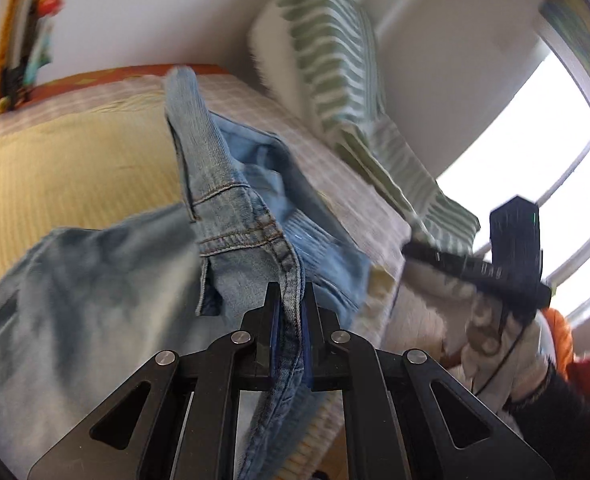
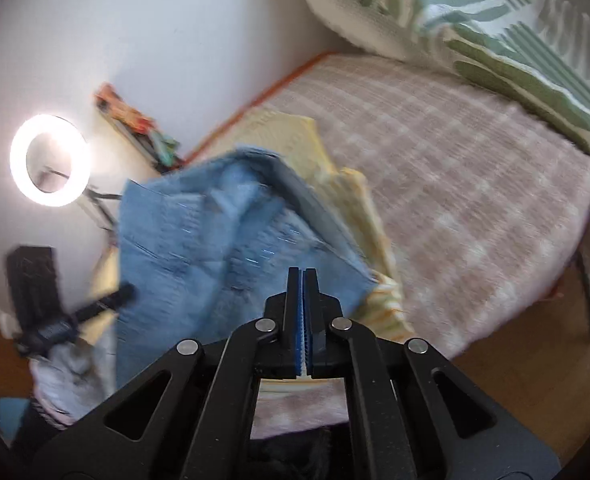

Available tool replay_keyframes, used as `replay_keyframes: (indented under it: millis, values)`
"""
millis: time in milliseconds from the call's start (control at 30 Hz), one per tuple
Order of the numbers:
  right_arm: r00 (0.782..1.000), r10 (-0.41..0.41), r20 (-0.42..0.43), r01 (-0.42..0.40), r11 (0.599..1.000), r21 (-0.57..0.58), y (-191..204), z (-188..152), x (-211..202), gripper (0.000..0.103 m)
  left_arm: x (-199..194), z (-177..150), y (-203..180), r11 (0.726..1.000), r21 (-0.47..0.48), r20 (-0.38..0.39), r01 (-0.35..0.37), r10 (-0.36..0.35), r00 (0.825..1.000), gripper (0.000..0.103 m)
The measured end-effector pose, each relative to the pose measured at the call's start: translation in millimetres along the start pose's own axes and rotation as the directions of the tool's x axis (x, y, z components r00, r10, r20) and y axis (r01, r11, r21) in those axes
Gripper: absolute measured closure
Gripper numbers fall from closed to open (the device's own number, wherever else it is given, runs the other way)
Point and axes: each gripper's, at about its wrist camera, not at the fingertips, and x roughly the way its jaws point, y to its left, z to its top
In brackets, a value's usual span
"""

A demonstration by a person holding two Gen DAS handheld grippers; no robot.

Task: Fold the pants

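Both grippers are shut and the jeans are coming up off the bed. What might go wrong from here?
1. The left gripper pinches only a thin seam of the jeans; it may slip.
2. The right gripper looks shut with little or no denim visible between its pads.
3. The yellow blanket beneath could get dragged along.

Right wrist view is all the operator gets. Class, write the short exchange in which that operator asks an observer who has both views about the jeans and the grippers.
Operator: Has the left gripper caught the jeans? I see only its blurred body beside the cloth.
Observer: Yes. Its jaws are shut on a stitched seam, which runs up between the pads.
Operator: And what holds my right gripper?
Observer: A gloved hand, seen from the left wrist, grips its body near the window side of the bed.
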Motion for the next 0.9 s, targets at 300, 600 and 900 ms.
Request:
replay_keyframes:
  millis: [300, 600, 900]
  values:
    - [0.975, 0.222, -0.001, -0.222, 0.975, 0.006, 31.2, 50.0, -1.6, 0.033, 43.8, -16.4, -29.7, 0.995, 0.052, -0.161, 0.082, -0.073, 0.984, 0.096]
    - [0.948, 0.269, -0.173, -0.244, 0.958, 0.154, -5.5, 49.4, 55.0, 0.033, -13.6, -22.1, -5.2, 0.998, -0.006, -0.071, 0.065, -0.065, 0.995, 0.088]
    - [0.973, -0.004, -0.231, -0.024, 0.993, -0.118, 11.8, 35.0, 71.4, 0.100, -108.3, -77.7, 71.0, 0.966, -0.071, -0.014, -0.247, 0.247, 0.969, 0.087]
